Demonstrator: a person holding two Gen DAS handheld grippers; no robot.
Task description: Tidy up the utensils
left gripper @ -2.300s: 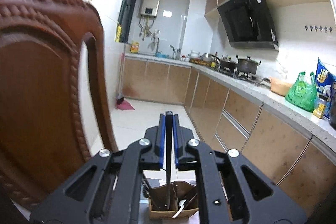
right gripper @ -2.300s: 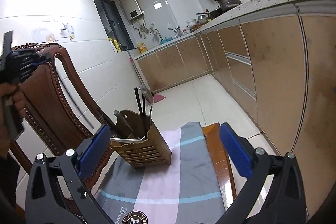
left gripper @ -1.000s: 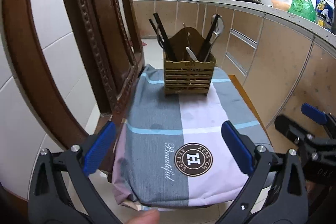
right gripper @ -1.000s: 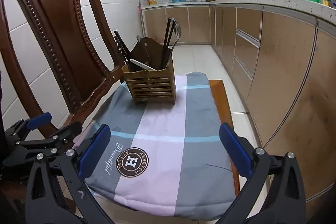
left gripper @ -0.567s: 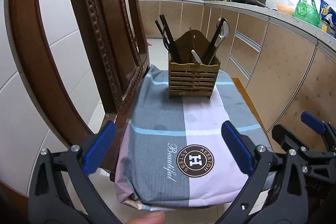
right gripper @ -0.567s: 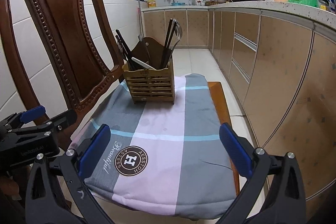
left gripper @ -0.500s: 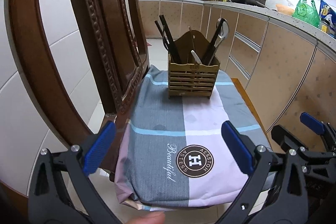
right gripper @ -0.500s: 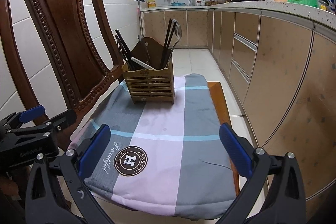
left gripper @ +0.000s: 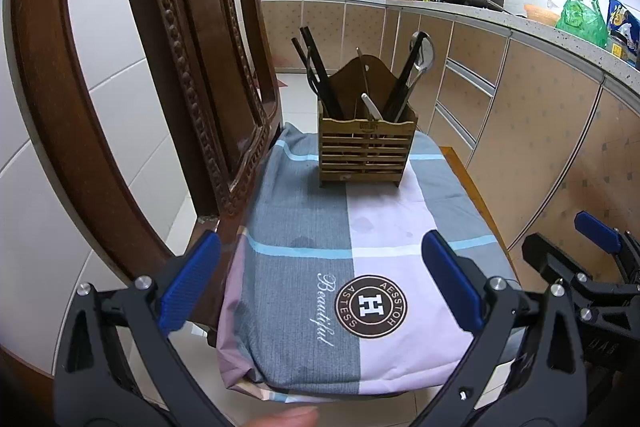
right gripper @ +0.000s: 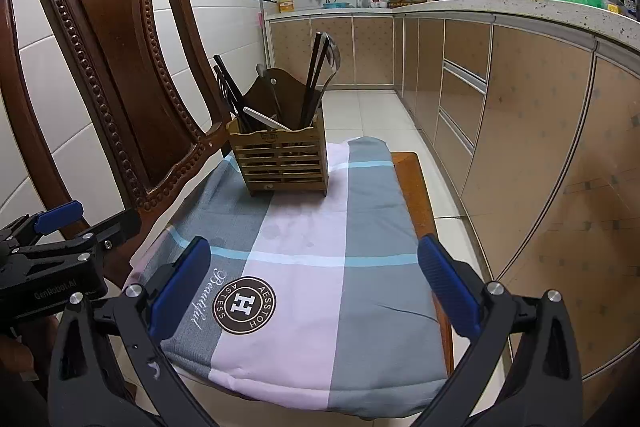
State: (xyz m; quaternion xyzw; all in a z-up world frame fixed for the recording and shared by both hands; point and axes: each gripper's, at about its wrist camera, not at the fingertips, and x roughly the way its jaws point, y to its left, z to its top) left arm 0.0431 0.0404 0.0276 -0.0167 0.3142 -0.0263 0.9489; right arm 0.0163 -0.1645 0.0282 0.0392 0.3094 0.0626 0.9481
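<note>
A slatted wooden utensil holder [left gripper: 366, 153] stands at the far end of a chair seat covered by a grey and pink cloth [left gripper: 304, 227]. It holds black chopsticks [left gripper: 320, 79], a metal spoon [left gripper: 424, 55] and a white utensil [left gripper: 371, 105]. It also shows in the right wrist view [right gripper: 282, 163]. My left gripper [left gripper: 320, 283] is open and empty, low over the near end of the cloth. My right gripper [right gripper: 314, 281] is open and empty beside it; it also shows at the right edge of the left wrist view [left gripper: 576, 263].
The carved wooden chair back [right gripper: 116, 51] rises on the left of the seat. Kitchen cabinets [right gripper: 520, 115] and a counter [right gripper: 520, 7] with pots and bags run along the right. Tiled floor [right gripper: 372, 111] lies beyond the chair.
Since 2.3 s ago my left gripper, which was shut on a dark utensil above the holder, has opened and drawn back to the near end of the seat. In the last second both grippers barely moved.
</note>
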